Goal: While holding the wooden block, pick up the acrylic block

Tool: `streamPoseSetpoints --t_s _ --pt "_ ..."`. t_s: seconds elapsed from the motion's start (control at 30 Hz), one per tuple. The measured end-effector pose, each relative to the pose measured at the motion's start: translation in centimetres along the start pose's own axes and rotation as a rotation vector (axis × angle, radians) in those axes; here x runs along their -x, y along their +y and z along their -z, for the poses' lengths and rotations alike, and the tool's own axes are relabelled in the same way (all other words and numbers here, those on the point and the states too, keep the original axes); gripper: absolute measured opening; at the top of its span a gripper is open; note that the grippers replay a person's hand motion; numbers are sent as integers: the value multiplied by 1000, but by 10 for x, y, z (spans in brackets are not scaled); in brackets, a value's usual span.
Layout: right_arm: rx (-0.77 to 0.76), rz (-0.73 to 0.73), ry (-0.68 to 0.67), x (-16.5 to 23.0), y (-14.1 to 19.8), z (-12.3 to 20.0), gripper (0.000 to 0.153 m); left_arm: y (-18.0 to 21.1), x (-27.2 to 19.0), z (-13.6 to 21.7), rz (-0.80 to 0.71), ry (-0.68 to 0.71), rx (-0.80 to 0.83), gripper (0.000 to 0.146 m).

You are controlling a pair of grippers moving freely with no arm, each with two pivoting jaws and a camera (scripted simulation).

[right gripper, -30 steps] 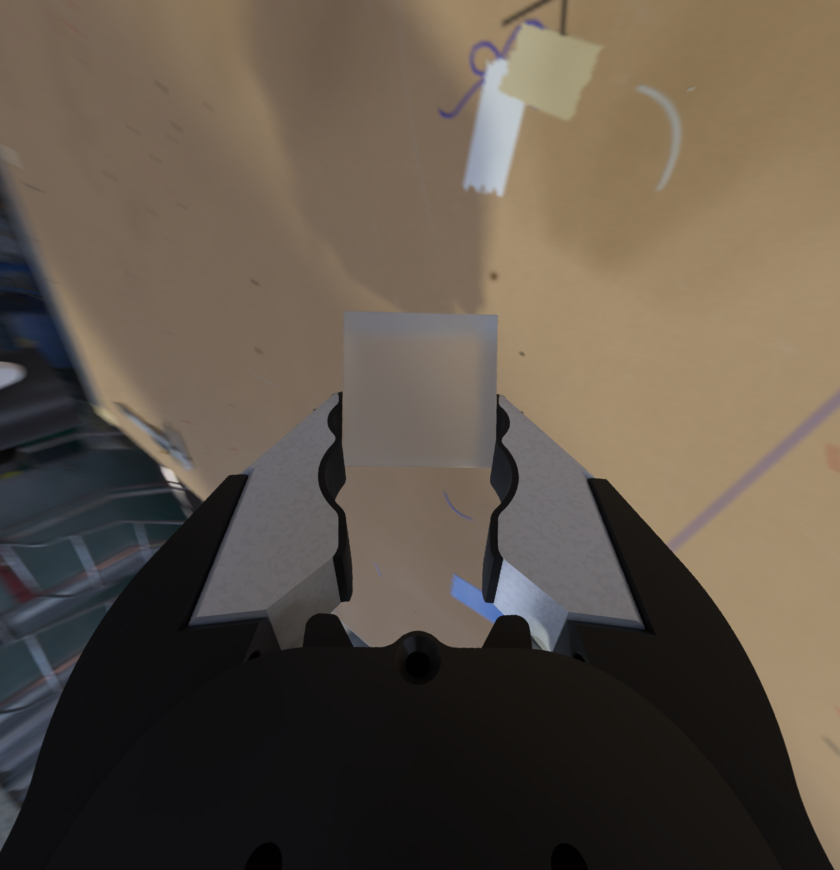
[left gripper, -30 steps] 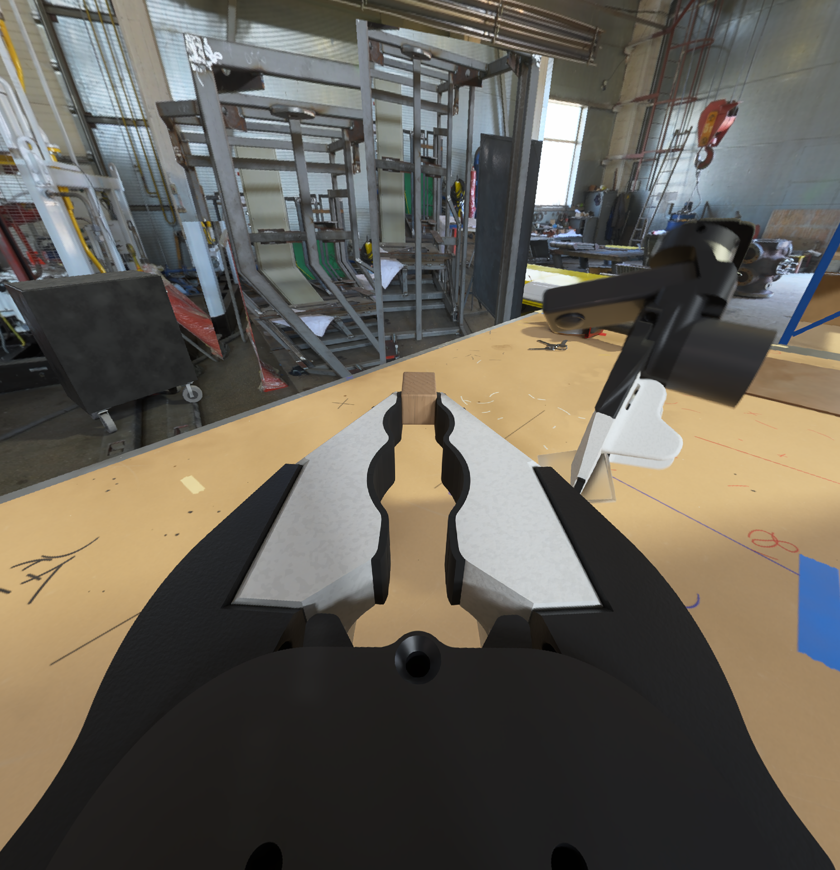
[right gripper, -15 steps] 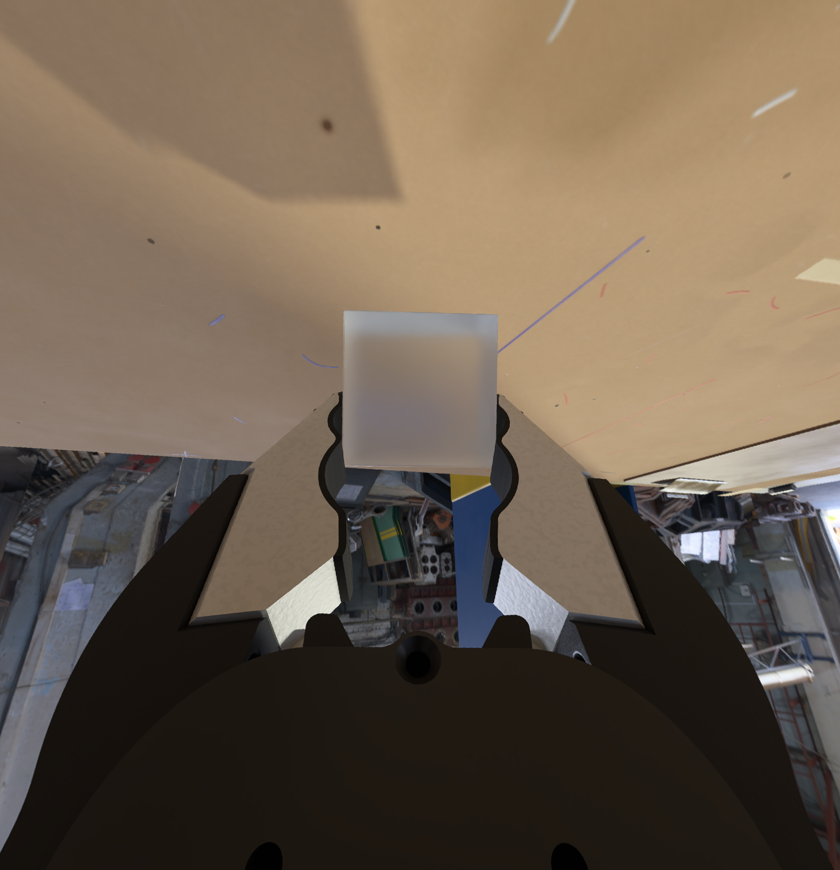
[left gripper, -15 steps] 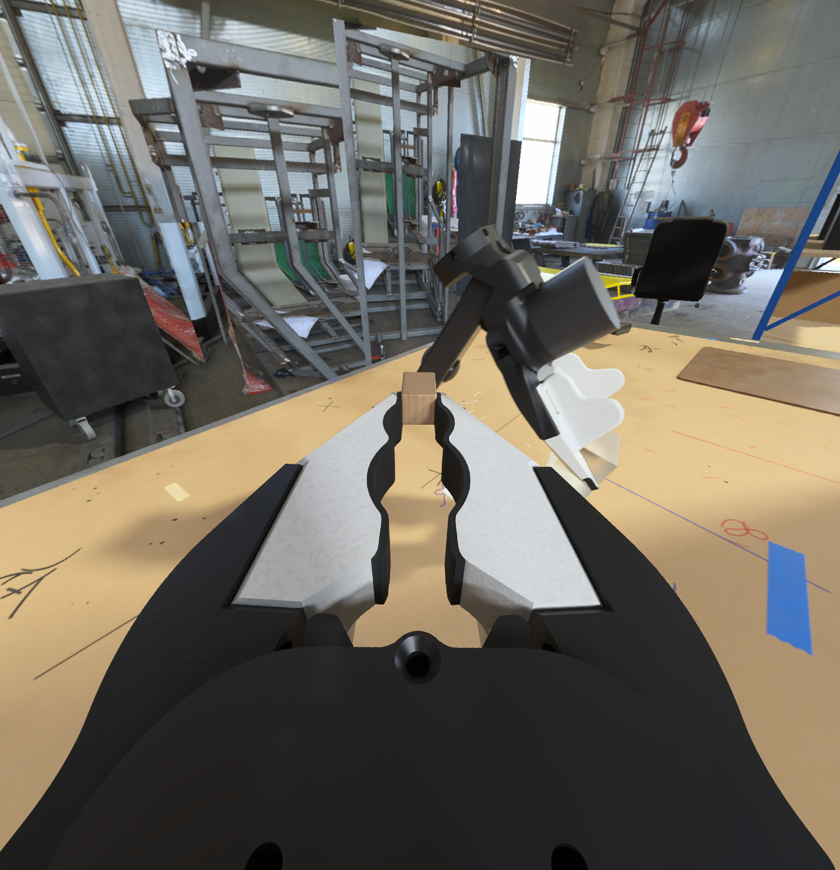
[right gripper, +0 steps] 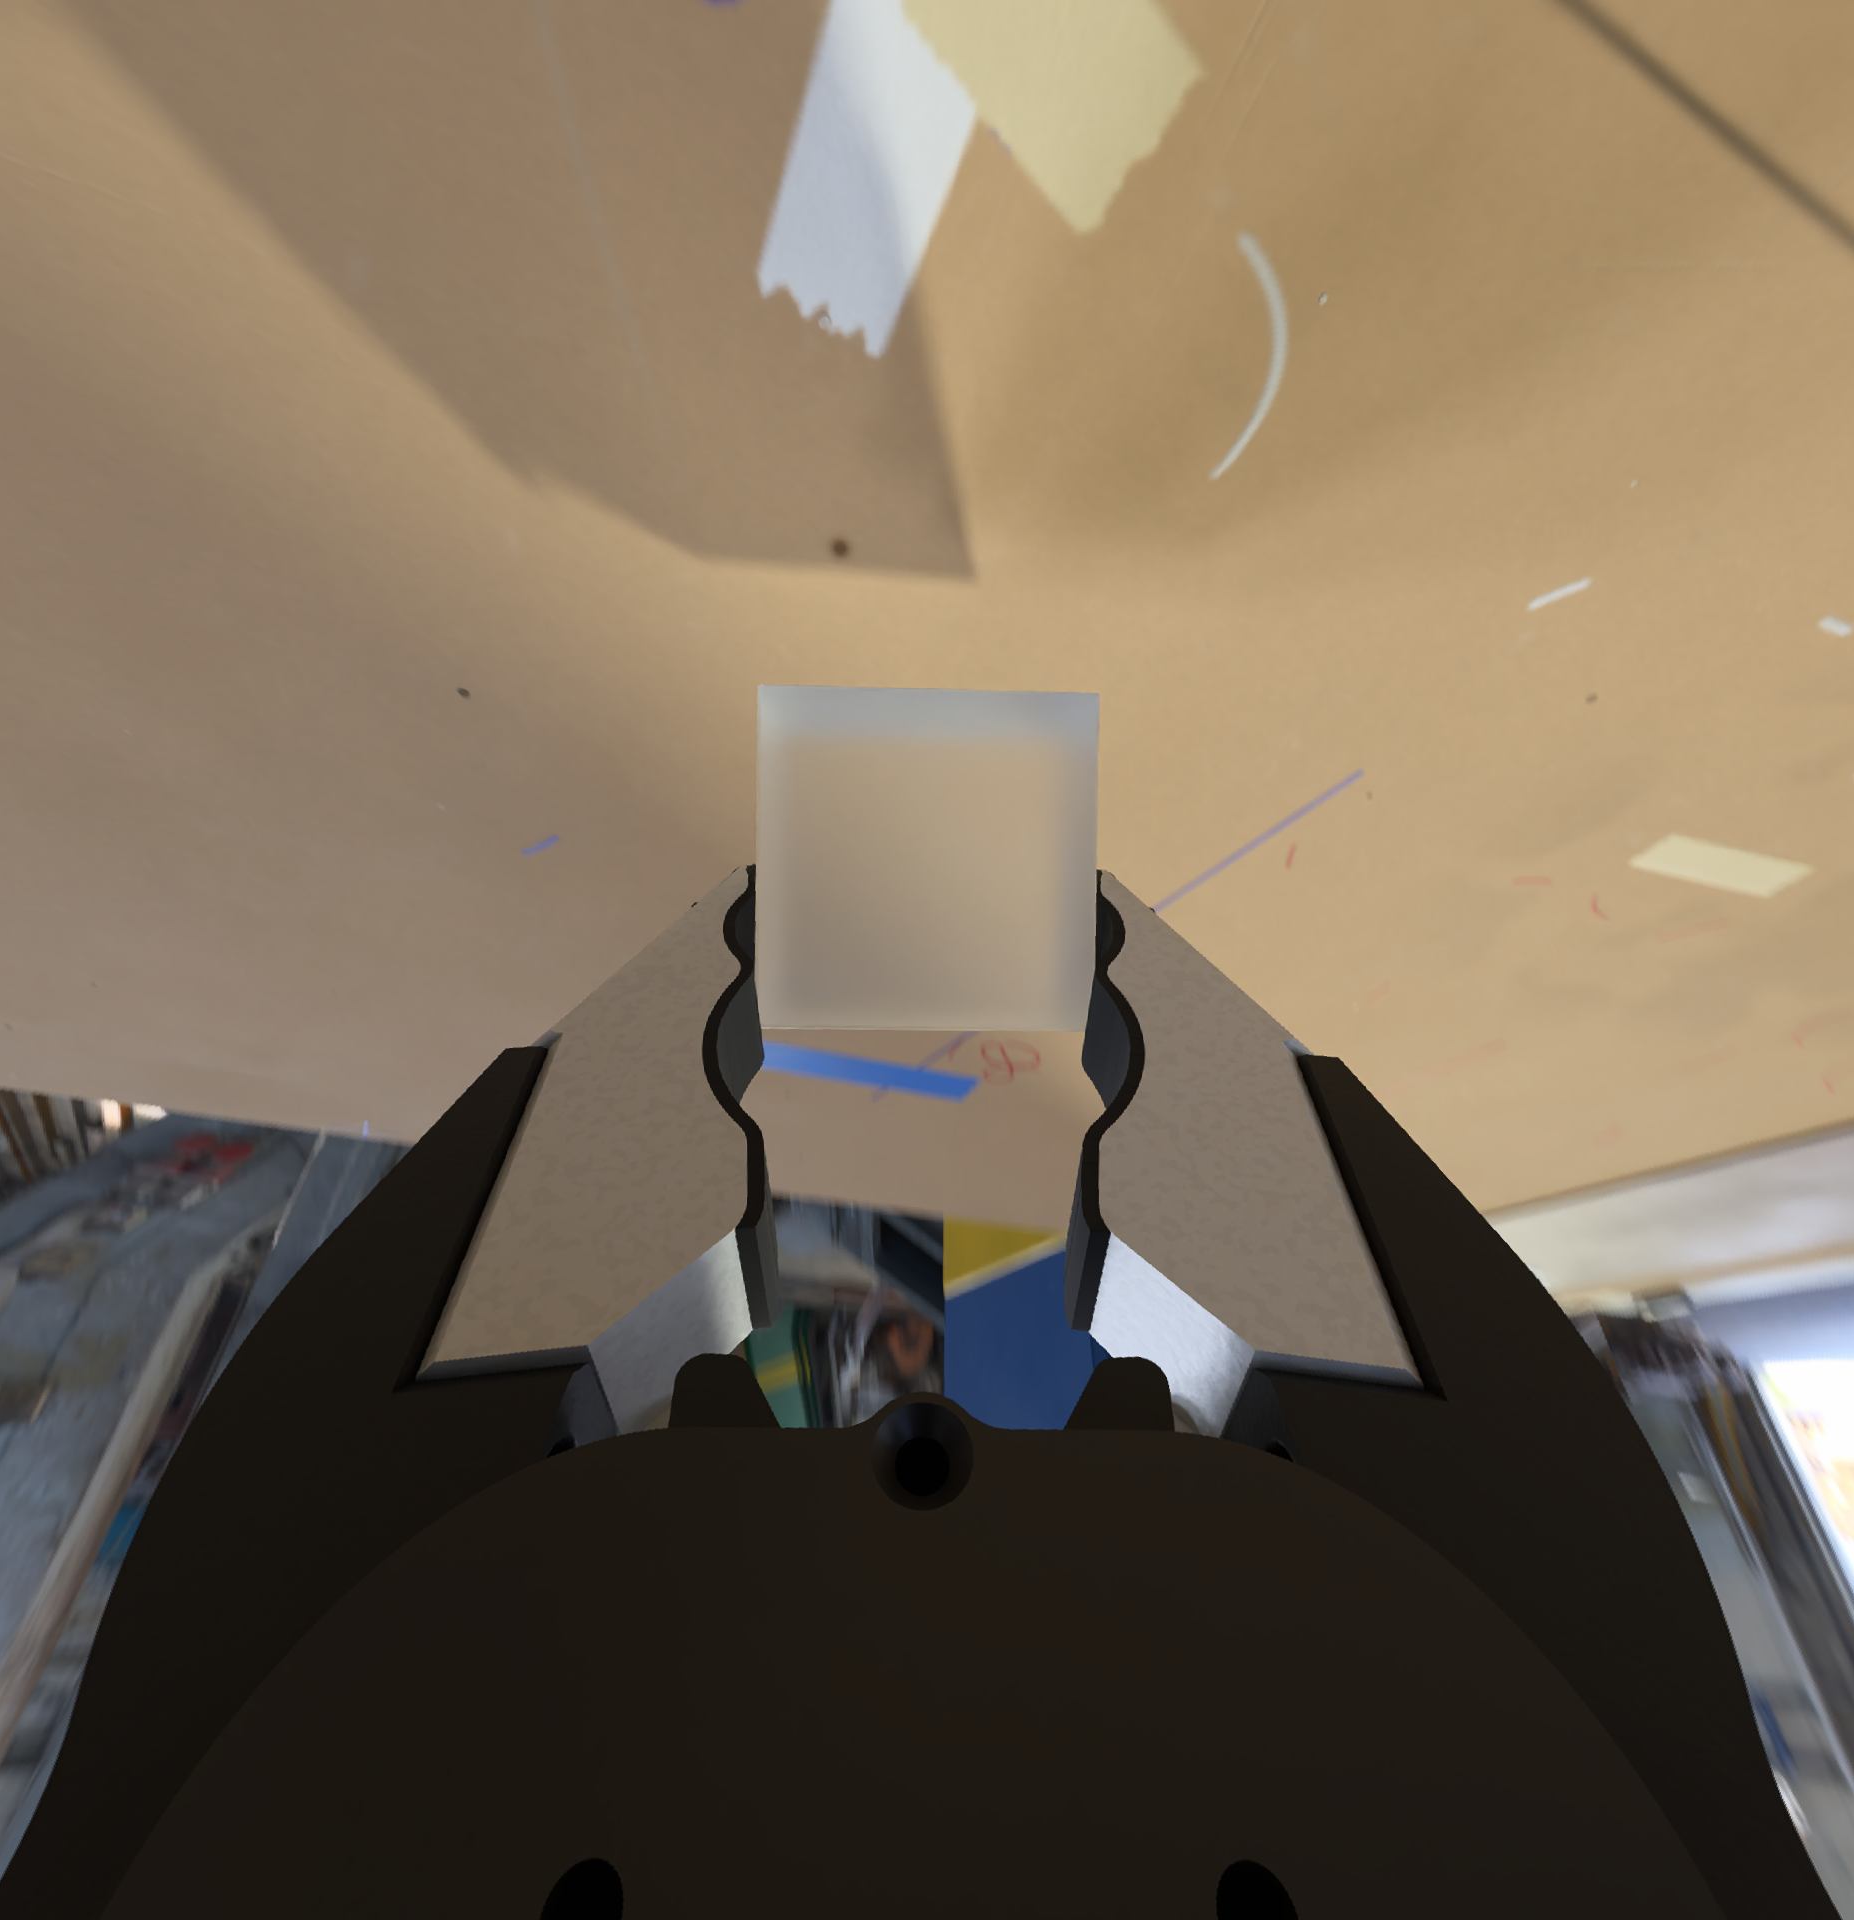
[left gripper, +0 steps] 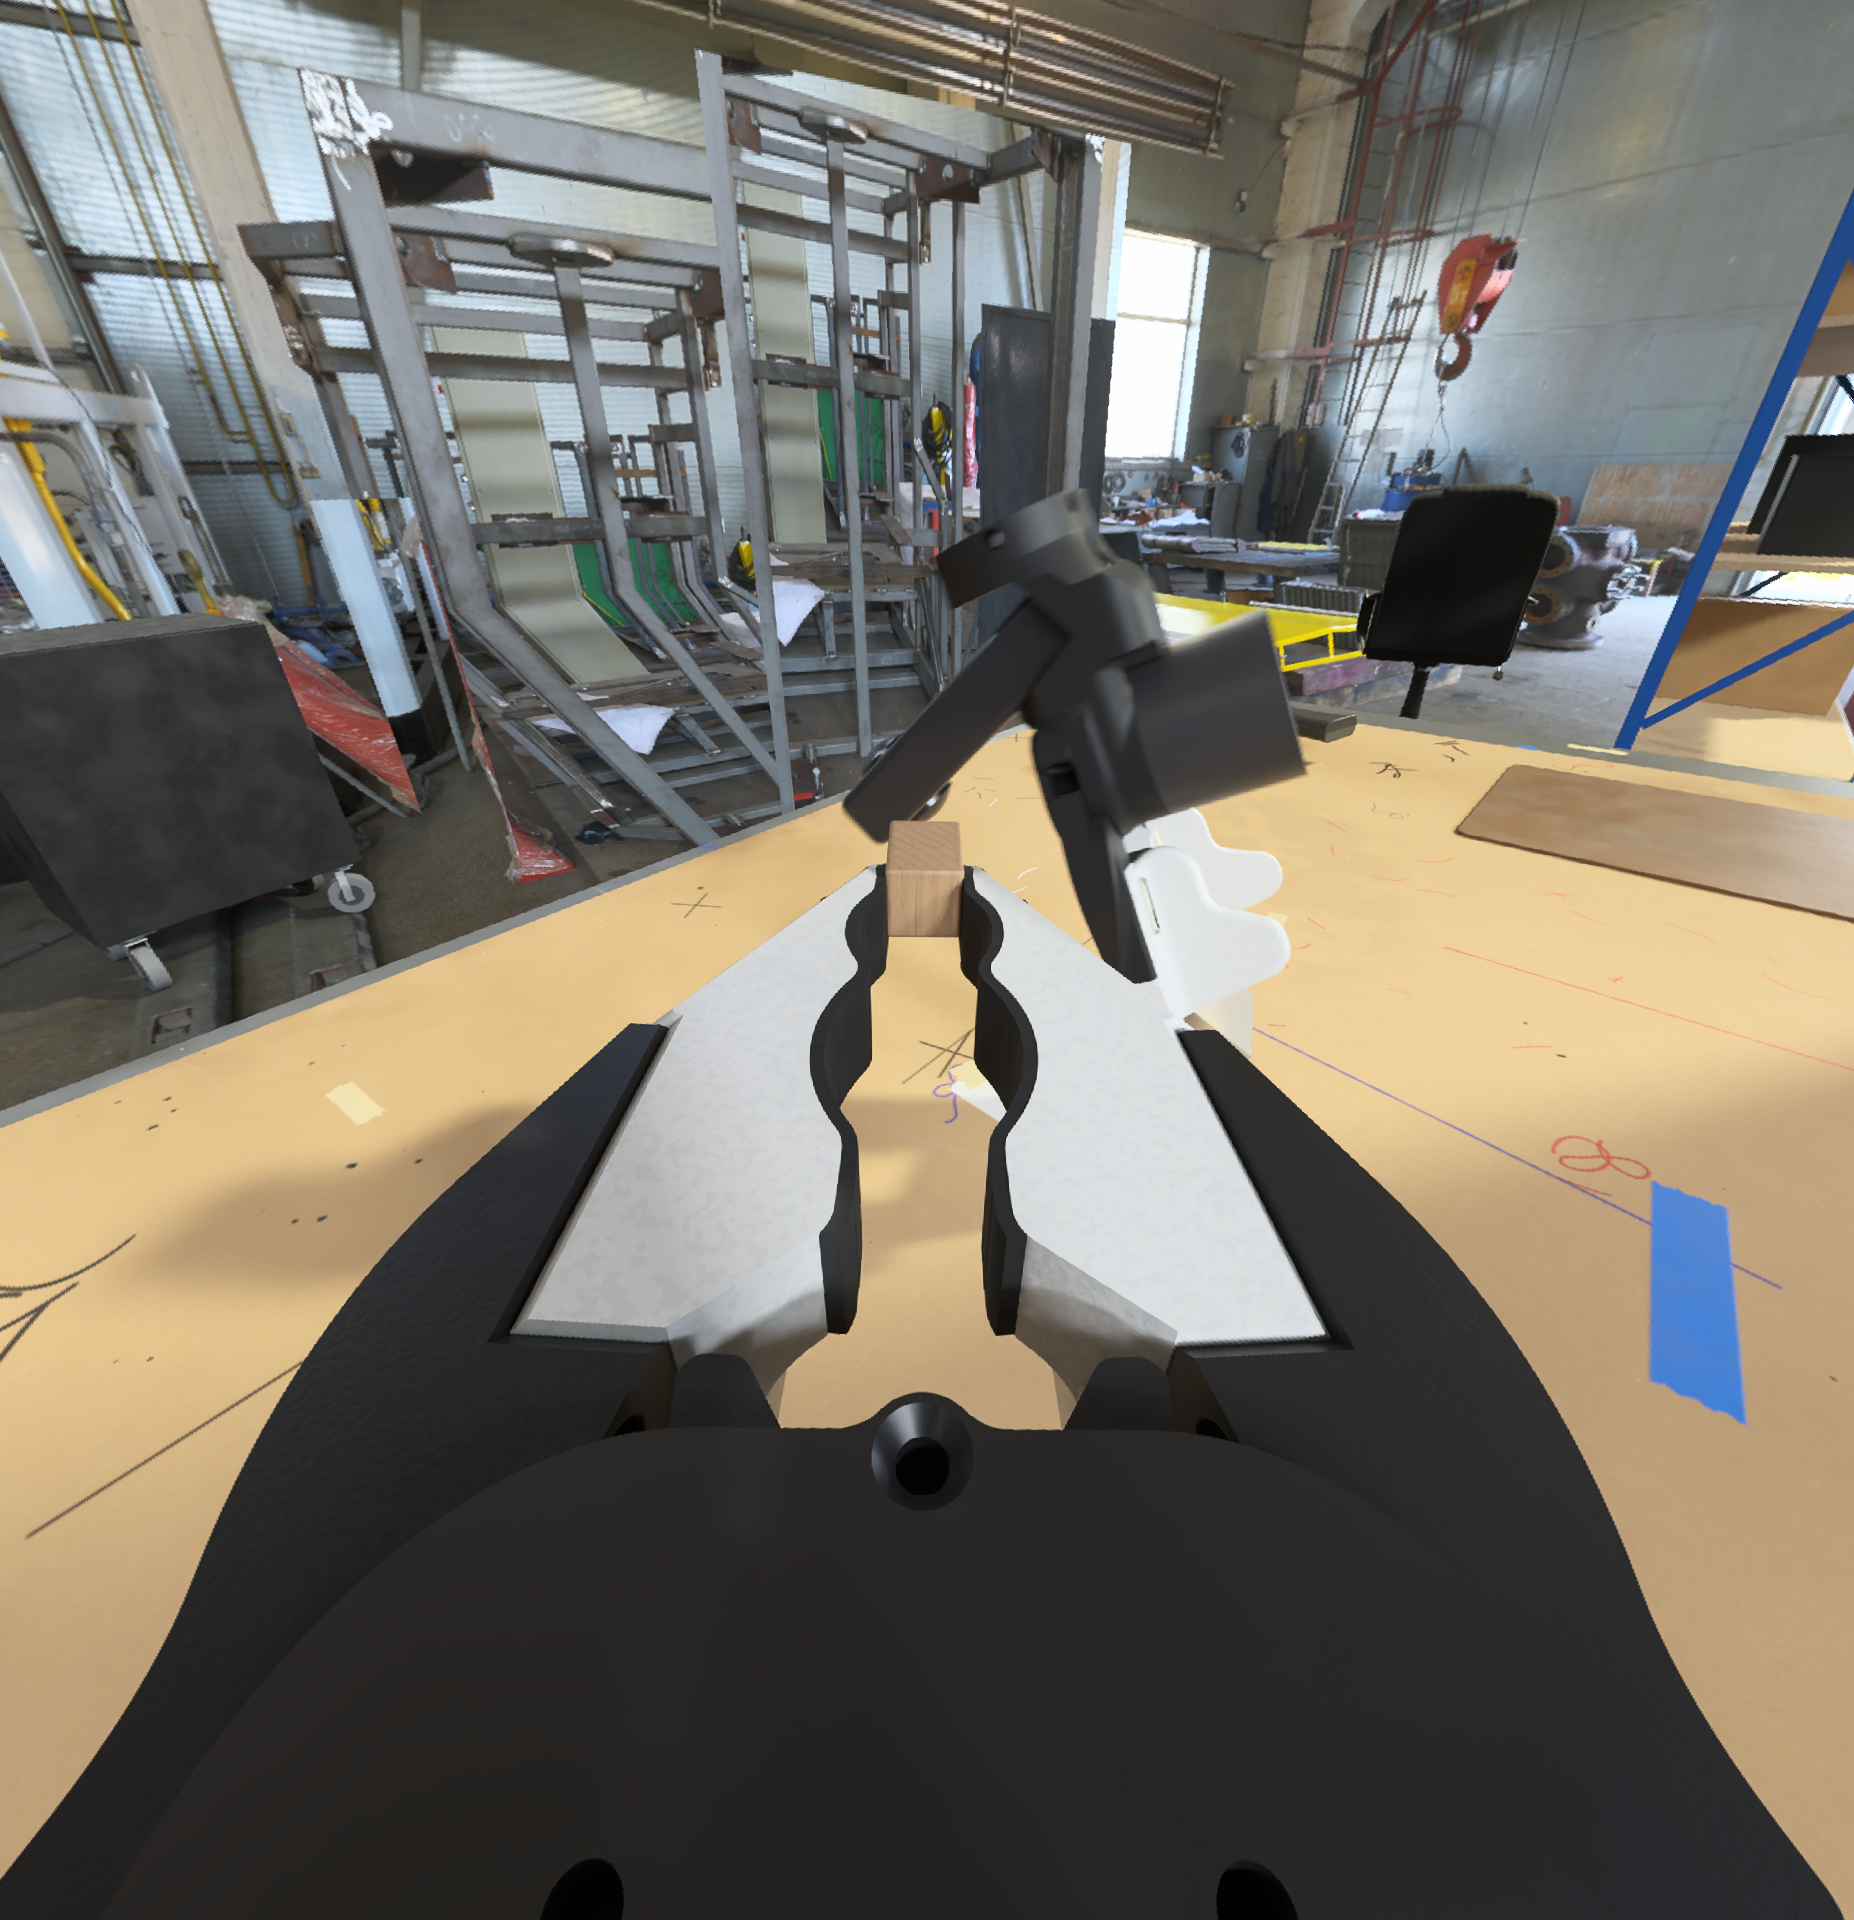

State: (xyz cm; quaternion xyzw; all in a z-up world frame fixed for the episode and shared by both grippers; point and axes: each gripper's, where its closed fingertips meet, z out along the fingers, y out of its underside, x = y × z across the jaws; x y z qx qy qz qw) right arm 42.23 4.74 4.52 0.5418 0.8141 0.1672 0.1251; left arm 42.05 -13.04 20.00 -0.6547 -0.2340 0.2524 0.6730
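Observation:
My left gripper (left gripper: pixel 924 902) is shut on a small wooden block (left gripper: pixel 924 876) at its fingertips, held above the tan table (left gripper: pixel 279 1195). My right gripper (right gripper: pixel 925 914) is shut on a frosted clear acrylic block (right gripper: pixel 925 858) and holds it off the table, which fills the top of the right wrist view upside down. In the left wrist view the right gripper (left gripper: pixel 1198 966) hangs tilted in the air just beyond and right of the wooden block, white fingers pointing down. The acrylic block is barely visible there.
The table carries a blue tape strip (left gripper: pixel 1692 1299), pen marks and a brown board (left gripper: pixel 1671 852) at the far right. White and tan tape pieces (right gripper: pixel 871 197) show in the right wrist view. The table's far edge (left gripper: pixel 487 940) drops to a workshop floor with steel racks.
The right gripper stays turned over with the acrylic block; its view swung back over the tape pieces. In the left wrist view it shifted slightly. The left gripper still holds the wooden block.

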Motion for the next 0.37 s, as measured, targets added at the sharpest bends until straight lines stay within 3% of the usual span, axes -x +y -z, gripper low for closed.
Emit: streamPoseSetpoints --t_s 0.17,0.37 --pt "-356 -13 -63 0 -7 -10 61 -3 0 1 9 4 -11 12" --pt "-837 -67 21 -2 -18 -13 61 -4 -4 2 7 13 -17 12"
